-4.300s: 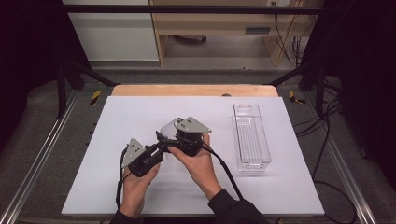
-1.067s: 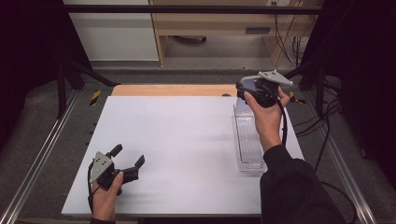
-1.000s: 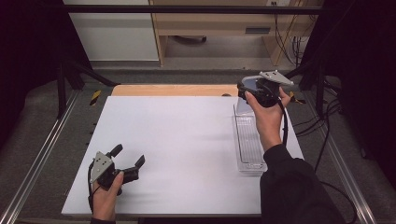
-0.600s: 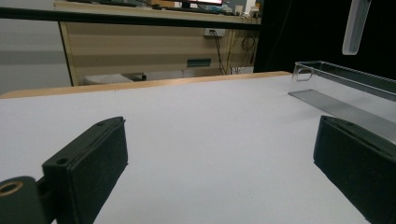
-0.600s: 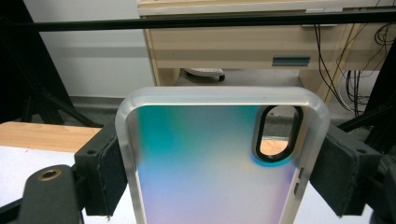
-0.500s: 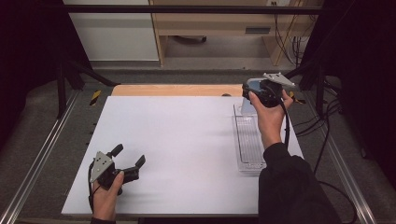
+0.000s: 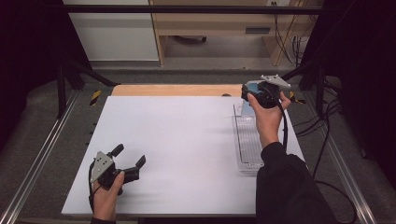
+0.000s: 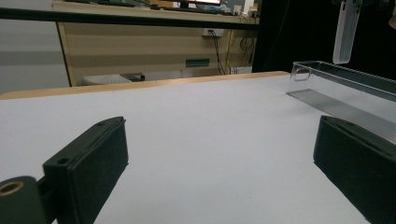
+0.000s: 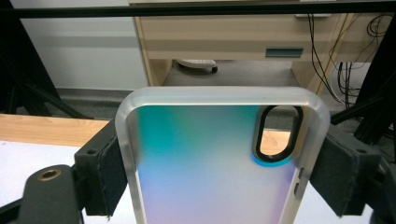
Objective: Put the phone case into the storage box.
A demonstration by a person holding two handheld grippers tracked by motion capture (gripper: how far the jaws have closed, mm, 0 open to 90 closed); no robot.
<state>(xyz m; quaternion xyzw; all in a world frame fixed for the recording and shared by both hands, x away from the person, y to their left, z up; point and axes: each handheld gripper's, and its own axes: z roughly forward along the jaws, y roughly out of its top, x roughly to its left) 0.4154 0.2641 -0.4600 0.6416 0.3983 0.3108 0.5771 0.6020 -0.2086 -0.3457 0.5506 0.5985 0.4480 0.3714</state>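
The tabletop [image 7: 187, 140] is a smooth matte white sheet, with a strip of pale wood showing along its far edge. On its right side lies a long, narrow tray [image 7: 247, 140] of clear hard plastic, its floor finely ribbed and its walls low and thin; in the left gripper view the tray [image 8: 341, 88] shows a rounded corner and a small slot in its end wall.

The right hand-held gripper [image 7: 250, 93] is held up above the far end of the tray, its jaws clenched on a phone case [image 7: 252, 87]. In the right gripper view the phone case [image 9: 210, 158] stands upright between the two black padded jaws, which press on its left and right edges. It is a rounded rectangle with a frosted, translucent rim and a glossy back that shades from teal through pale blue to lilac. A tall oval camera cut-out with a dark border sits near its upper right corner, and two small slots mark its right edge. No brand or writing can be read on it.

The left hand-held gripper [image 7: 128, 161] rests low at the near left of the tabletop, released, its flat, black, rubbery jaws spread wide apart with nothing between them. A grey three-cornered plate tops each gripper.
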